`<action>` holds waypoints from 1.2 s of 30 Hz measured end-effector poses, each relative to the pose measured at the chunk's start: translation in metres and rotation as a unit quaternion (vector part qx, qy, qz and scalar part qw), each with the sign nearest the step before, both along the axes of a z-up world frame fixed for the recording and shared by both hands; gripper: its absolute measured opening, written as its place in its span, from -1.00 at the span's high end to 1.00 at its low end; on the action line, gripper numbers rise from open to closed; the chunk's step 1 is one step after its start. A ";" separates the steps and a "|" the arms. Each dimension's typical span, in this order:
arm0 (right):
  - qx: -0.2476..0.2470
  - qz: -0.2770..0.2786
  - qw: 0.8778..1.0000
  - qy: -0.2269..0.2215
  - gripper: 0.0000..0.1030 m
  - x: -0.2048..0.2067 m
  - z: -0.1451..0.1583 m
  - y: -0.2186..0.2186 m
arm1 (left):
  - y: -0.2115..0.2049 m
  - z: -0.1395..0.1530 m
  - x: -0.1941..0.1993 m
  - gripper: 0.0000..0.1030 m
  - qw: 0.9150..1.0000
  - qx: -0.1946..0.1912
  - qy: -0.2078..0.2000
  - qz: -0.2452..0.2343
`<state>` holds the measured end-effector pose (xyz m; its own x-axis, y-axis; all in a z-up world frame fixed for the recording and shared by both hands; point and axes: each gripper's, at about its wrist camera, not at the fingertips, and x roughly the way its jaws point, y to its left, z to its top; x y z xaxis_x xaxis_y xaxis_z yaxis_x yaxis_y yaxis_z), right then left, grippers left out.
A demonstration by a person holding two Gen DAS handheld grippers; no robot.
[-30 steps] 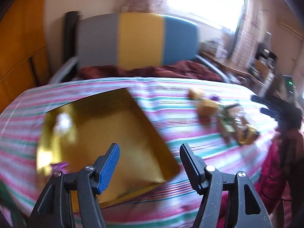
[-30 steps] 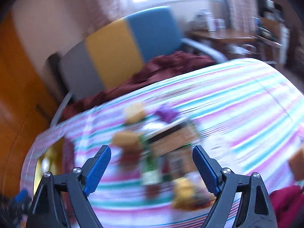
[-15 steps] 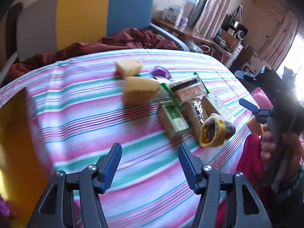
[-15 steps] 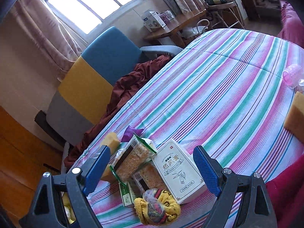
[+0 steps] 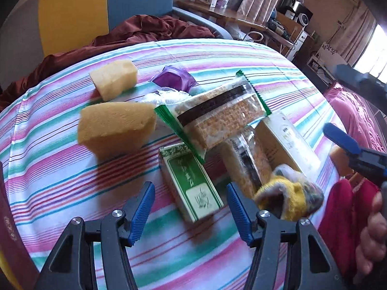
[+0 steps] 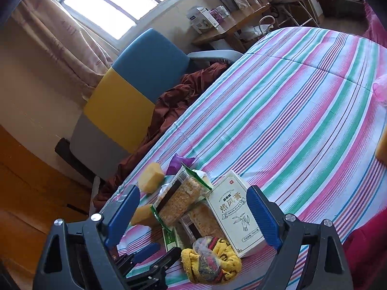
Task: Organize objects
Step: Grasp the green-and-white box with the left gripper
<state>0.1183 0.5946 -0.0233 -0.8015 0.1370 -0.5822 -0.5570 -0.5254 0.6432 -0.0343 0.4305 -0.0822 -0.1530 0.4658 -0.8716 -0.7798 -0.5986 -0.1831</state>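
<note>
A pile of objects lies on the striped tablecloth (image 5: 60, 181): two yellow sponges (image 5: 116, 128), a purple wrapper (image 5: 173, 78), two cracker packs (image 5: 217, 113), a green box (image 5: 192, 184), a white box (image 6: 234, 210) and a yellow knitted item (image 5: 290, 199). My left gripper (image 5: 191, 210) is open and empty, just in front of the green box. My right gripper (image 6: 193, 215) is open and empty, held above the pile; it also shows at the right of the left wrist view (image 5: 348, 120).
A grey, yellow and blue chair (image 6: 130, 96) with a dark red cloth (image 5: 150, 31) stands behind the table. A dark red and gold box edge (image 5: 9, 236) is at the left. A pink object (image 6: 379, 91) and another sponge (image 6: 382, 147) lie at the far right.
My left gripper has swung from the gold box to the right and moved close to the pile. My right gripper has drawn nearer to the pile. Both stay open.
</note>
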 end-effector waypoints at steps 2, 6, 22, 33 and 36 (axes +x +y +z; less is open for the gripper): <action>-0.002 0.002 1.000 0.001 -0.76 -0.001 -0.001 0.001 | 0.005 -0.005 -0.006 -0.20 1.000 -0.002 -0.001 0.005; -0.002 0.003 1.000 0.000 -0.76 -0.003 -0.002 0.002 | 0.008 -0.015 -0.016 0.37 1.000 -0.003 -0.001 0.017; -0.007 0.009 0.999 -0.031 -0.76 -0.011 -0.009 0.003 | -0.103 -0.018 0.048 0.41 0.996 0.029 0.087 0.008; -0.009 0.033 0.993 -0.117 -0.77 -0.010 -0.010 -0.030 | -0.119 -0.020 0.051 0.41 0.994 0.050 0.096 0.010; 0.010 0.043 0.987 -0.157 -0.81 -0.012 -0.015 -0.043 | -0.121 -0.021 0.054 0.41 0.994 0.053 0.097 0.011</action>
<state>0.1061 0.5517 -0.0387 -0.5906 0.0905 -0.8019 -0.6800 -0.5909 0.4341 0.0197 0.3095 -0.1029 -0.3250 0.5479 -0.7709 -0.7931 -0.6019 -0.0934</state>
